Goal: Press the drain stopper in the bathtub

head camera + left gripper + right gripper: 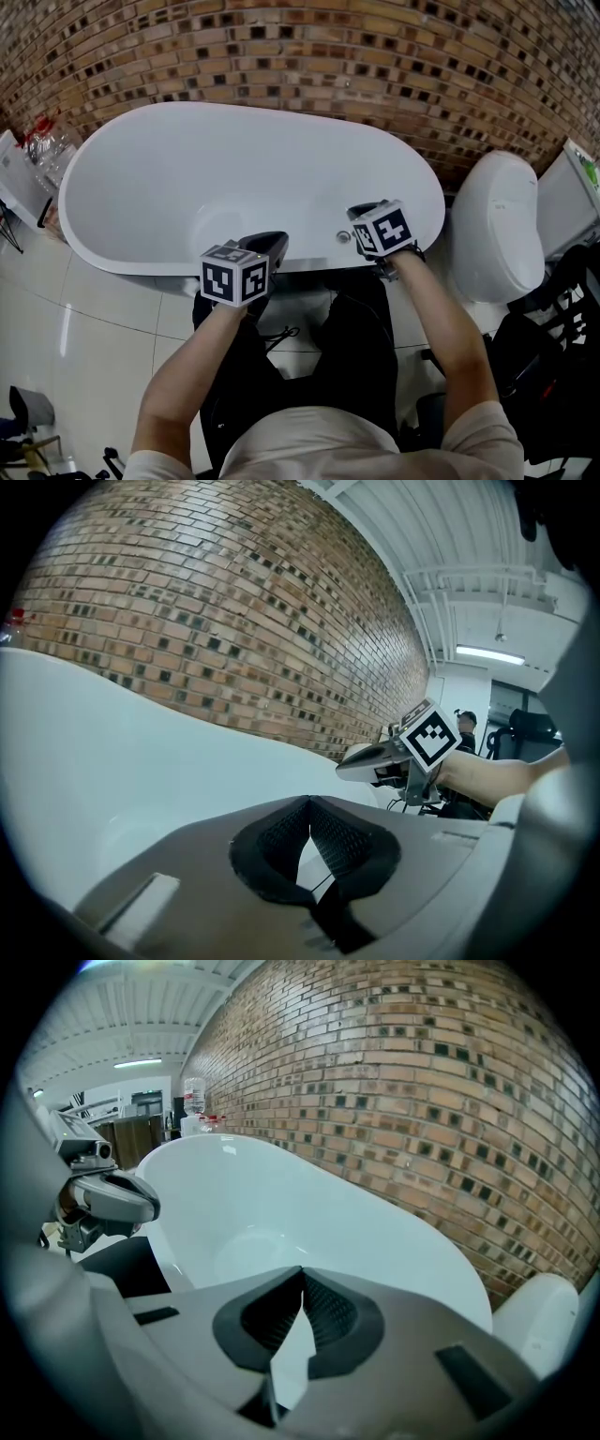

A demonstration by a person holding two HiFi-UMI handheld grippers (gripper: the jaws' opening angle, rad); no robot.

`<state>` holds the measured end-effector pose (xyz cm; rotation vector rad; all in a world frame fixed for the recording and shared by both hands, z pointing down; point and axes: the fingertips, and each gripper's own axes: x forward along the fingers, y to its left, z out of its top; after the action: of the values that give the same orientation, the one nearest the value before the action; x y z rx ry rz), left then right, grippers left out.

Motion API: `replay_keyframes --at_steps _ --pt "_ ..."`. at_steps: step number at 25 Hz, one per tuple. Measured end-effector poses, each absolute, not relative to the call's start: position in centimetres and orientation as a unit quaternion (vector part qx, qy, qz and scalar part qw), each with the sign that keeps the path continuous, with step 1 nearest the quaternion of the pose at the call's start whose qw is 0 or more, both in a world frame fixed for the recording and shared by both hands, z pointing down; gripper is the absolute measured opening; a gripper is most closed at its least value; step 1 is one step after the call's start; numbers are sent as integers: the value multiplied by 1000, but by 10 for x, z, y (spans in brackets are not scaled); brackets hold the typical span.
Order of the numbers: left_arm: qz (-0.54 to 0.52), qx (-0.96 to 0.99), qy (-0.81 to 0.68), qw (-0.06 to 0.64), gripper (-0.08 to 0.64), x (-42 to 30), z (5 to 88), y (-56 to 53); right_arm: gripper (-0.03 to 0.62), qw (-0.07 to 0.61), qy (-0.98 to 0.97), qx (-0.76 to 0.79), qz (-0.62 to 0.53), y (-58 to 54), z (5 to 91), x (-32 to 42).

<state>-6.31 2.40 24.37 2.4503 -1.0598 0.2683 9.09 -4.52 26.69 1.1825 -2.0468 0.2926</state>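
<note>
A white oval bathtub (141,178) stands against a brick wall. A small chrome round fitting (343,236) shows on its near inner wall; I cannot tell whether it is the drain stopper. My left gripper (267,246) hovers over the near rim, shut with nothing between its jaws (308,801). To the right of the fitting, my right gripper (361,214) reaches over the rim, also shut and empty (302,1271). The right gripper view looks down into the tub's basin (253,1241). Each gripper view shows the other gripper at its side.
A white toilet (497,225) stands just right of the tub. Bottles (42,141) and papers sit at the far left. Dark bags or gear (562,319) lie on the tiled floor at the right. The person's legs press against the tub's near side.
</note>
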Motion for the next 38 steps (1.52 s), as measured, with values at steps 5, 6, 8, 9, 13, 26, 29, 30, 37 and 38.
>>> replay_keyframes --at_steps 5,6,8,9,13,26,29,30,37,38 --pt "103 888 -387 226 8 -63 251 28 15 357 -803 462 117 -32 276 91" --pt "104 888 -387 227 8 -63 253 29 15 355 -804 462 120 -30 278 91" --pt "104 887 -388 229 8 -64 257 31 15 349 -803 466 123 -27 282 93" --pt "104 886 -390 229 8 -65 259 31 15 347 -802 471 121 -26 283 94" --pt "106 885 -399 218 8 -69 265 33 15 326 -800 493 104 -23 286 100" --pt "106 879 -417 207 7 -87 298 34 15 259 -820 500 103 -10 318 97" --pt "104 881 -419 193 7 -91 298 34 15 248 -824 501 89 -7 319 95" --pt "103 882 -421 185 6 -93 297 34 15 243 -825 503 87 -7 320 96" --pt "98 892 -417 147 7 -99 298 39 15 209 -827 511 110 -7 328 104" --pt "100 891 -416 148 6 -99 300 40 15 208 -826 511 112 -7 328 104"
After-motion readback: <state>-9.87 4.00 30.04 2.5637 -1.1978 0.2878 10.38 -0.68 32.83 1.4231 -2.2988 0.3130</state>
